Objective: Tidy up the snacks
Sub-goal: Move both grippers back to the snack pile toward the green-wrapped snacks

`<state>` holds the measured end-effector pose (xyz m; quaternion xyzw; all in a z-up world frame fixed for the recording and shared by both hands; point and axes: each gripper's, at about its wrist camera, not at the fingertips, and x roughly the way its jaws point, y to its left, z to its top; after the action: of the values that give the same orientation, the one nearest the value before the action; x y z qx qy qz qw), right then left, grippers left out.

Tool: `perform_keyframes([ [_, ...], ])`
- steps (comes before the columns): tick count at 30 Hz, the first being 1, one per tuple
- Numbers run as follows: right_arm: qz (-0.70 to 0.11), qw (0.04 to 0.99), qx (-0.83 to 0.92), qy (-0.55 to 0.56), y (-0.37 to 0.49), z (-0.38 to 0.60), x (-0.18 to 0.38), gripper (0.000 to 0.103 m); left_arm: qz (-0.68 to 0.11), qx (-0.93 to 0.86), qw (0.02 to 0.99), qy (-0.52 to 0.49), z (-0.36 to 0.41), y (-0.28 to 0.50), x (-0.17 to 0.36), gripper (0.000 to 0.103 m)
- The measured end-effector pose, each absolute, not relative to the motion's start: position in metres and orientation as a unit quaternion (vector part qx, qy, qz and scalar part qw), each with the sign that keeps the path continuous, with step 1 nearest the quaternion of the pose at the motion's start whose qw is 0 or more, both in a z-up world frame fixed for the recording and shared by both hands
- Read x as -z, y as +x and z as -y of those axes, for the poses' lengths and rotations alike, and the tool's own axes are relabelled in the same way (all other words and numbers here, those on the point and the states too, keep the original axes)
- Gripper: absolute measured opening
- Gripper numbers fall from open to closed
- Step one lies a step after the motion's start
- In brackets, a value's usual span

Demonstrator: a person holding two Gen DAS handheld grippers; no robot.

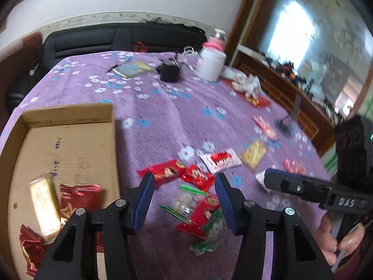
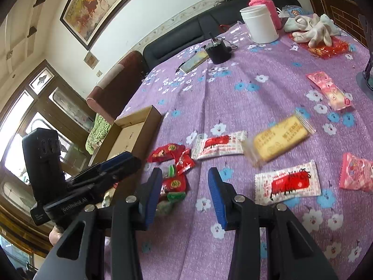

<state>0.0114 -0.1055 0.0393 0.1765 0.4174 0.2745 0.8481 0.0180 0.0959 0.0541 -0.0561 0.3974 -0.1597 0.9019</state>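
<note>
A shallow cardboard box (image 1: 70, 140) sits at the left on the purple flowered cloth; it holds a yellow biscuit pack (image 1: 45, 207) and red foil packets (image 1: 79, 197). My left gripper (image 1: 185, 200) is open and empty, above a pile of red and green snack packets (image 1: 202, 212). My right gripper (image 2: 185, 193) is open and empty, next to the same pile (image 2: 173, 182). Loose on the cloth lie two white-and-red packets (image 2: 288, 183), a yellow biscuit pack (image 2: 278, 137) and pink packets (image 2: 328, 89). The box also shows in the right wrist view (image 2: 130, 135).
At the far end stand a white jar (image 2: 261, 24), a pink bottle (image 2: 264, 1), a black cup (image 2: 218, 51), a notebook (image 1: 134, 68) and white gloves (image 2: 312, 29). A dark sofa (image 1: 121, 38) runs behind the table. A black stand (image 1: 288, 121) is at the right edge.
</note>
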Motion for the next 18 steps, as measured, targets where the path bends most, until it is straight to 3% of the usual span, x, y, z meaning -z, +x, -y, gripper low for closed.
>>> perform_keyframes([
  [4,-0.416,0.848,-0.277,0.175,0.008,0.109,-0.038,0.039,-0.426,0.157,0.890,-0.037,-0.086,0.019,-0.042,0.056],
  [6,-0.415,0.849,-0.278,0.176,0.006,0.113,-0.038,0.039,-0.448,0.146,0.882,-0.027,-0.081,0.022,-0.032,0.043],
  [18,-0.412,0.859,-0.230,0.196,0.012,0.154,-0.036,0.039,-0.464,0.158,0.871,-0.009,-0.062,0.017,-0.022,0.043],
])
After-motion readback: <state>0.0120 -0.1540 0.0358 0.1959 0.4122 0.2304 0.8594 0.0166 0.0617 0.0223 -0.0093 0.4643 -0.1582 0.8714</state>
